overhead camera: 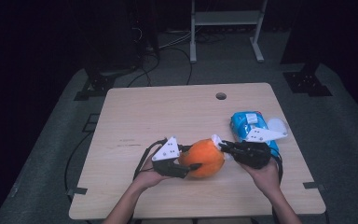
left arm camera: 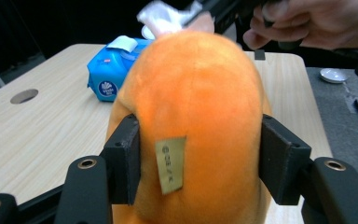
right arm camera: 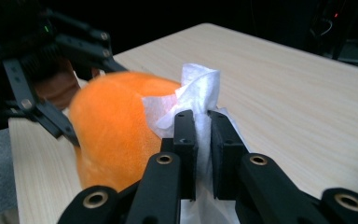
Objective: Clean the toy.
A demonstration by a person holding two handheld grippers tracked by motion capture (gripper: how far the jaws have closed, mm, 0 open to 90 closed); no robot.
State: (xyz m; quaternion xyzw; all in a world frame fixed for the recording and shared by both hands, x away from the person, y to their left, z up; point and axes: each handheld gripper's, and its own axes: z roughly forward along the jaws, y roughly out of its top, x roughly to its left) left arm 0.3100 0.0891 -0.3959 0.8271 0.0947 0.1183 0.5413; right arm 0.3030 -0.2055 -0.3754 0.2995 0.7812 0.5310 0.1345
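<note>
At table front: wiping the orange plush toy (overhead camera: 205, 158) with white wipe (right arm camera: 198, 91).
Left gripper (left arm camera: 200, 161) clamps toy, right gripper (right arm camera: 203, 140) pinches wipe; next, drag wipe across.

Left gripper view: small beige fabric label (left arm camera: 170, 164) on the round orange plush toy (left arm camera: 193, 116) carries print too small to read. Toy's lower part cut off by bottom edge. Toy hides part of the blue plastic wipes pack (left arm camera: 109, 70). White crumpled wipe (left arm camera: 165, 16) blurred, cut by top edge.

Right gripper view: toy surface (right arm camera: 109, 135) blurred; wipe's (right arm camera: 200, 88) lower end hidden behind the black jaws.
</note>
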